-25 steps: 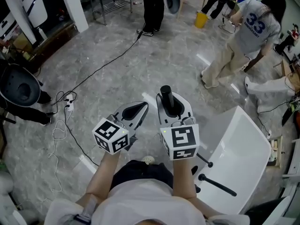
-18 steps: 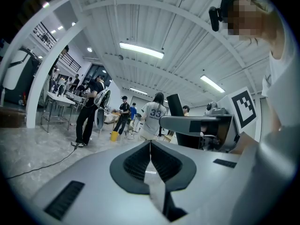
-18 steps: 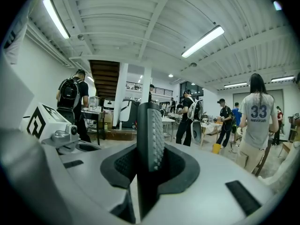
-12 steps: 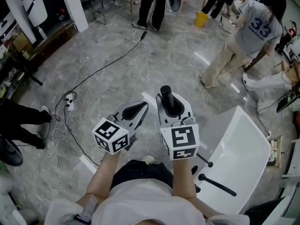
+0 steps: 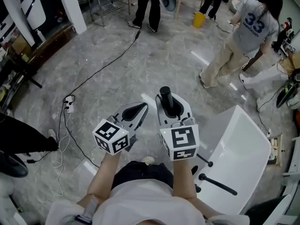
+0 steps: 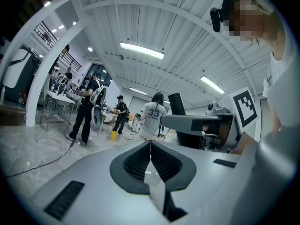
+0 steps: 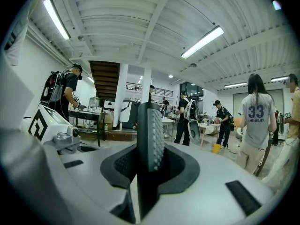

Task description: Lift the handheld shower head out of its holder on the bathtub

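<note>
The black handheld shower head (image 5: pixel 165 96) stands upright between the jaws of my right gripper (image 5: pixel 171 108), which is shut on it and held level over the floor, left of the white bathtub (image 5: pixel 243 144). In the right gripper view its studded face (image 7: pixel 154 139) fills the gap between the pads. My left gripper (image 5: pixel 135 111) hangs beside the right one, its jaws shut with nothing between them. In the left gripper view its pads (image 6: pixel 140 162) meet in a thin line, and the shower head (image 6: pixel 177 105) shows to the right. A black tap handle (image 5: pixel 216 183) sits on the tub's near rim.
Several people stand on the grey marble floor, one in a shirt marked 33 (image 5: pixel 246 29) beyond the tub. A black cable and a power strip (image 5: pixel 69 104) lie at left. A yellow bucket (image 5: pixel 199 19) stands at the back.
Both grippers and the shower head stay where they were. Only people in the background have walked, and the dark figure at left has shifted.
</note>
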